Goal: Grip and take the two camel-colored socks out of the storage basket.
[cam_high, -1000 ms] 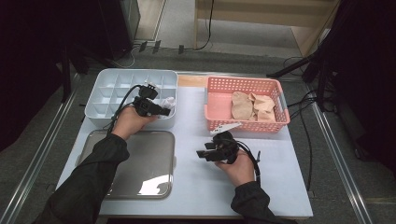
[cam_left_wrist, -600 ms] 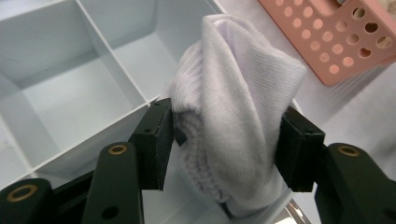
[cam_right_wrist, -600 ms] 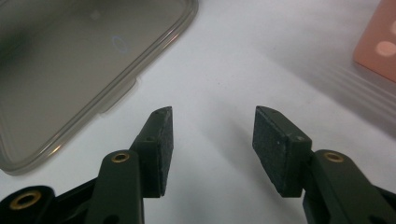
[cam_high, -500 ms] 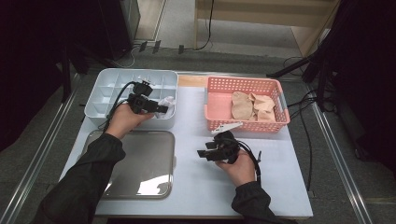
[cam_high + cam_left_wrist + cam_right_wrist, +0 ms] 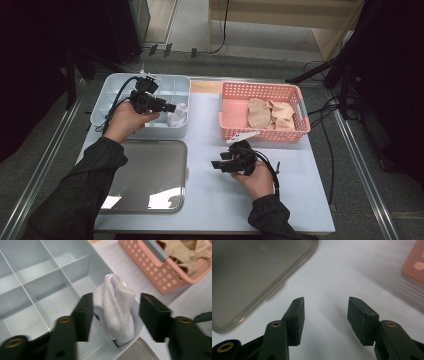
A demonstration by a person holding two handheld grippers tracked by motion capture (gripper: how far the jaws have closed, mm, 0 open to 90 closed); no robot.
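A white sock (image 5: 177, 116) stands bunched in the near right compartment of the pale divided tray (image 5: 150, 132). My left gripper (image 5: 172, 107) hovers over that tray and points at the sock. In the left gripper view the sock (image 5: 115, 315) sits between the jaws of my open left gripper (image 5: 116, 307); the left pad (image 5: 86, 312) is against it and the right one is apart. My right gripper (image 5: 216, 165) rests low over the bare table in front of the pink basket (image 5: 260, 134). It is my open right gripper (image 5: 325, 312), with nothing between its jaws.
Beige socks (image 5: 270, 114) lie in the pink basket, which the left gripper view shows as the basket (image 5: 150, 267) at upper right. A grey translucent lid (image 5: 145, 175) lies flat at the near left, its corner (image 5: 242, 277) close to my right gripper.
My left gripper has drawn back a little toward the far left over the tray, while the white sock stays in its compartment. The right gripper has held still.
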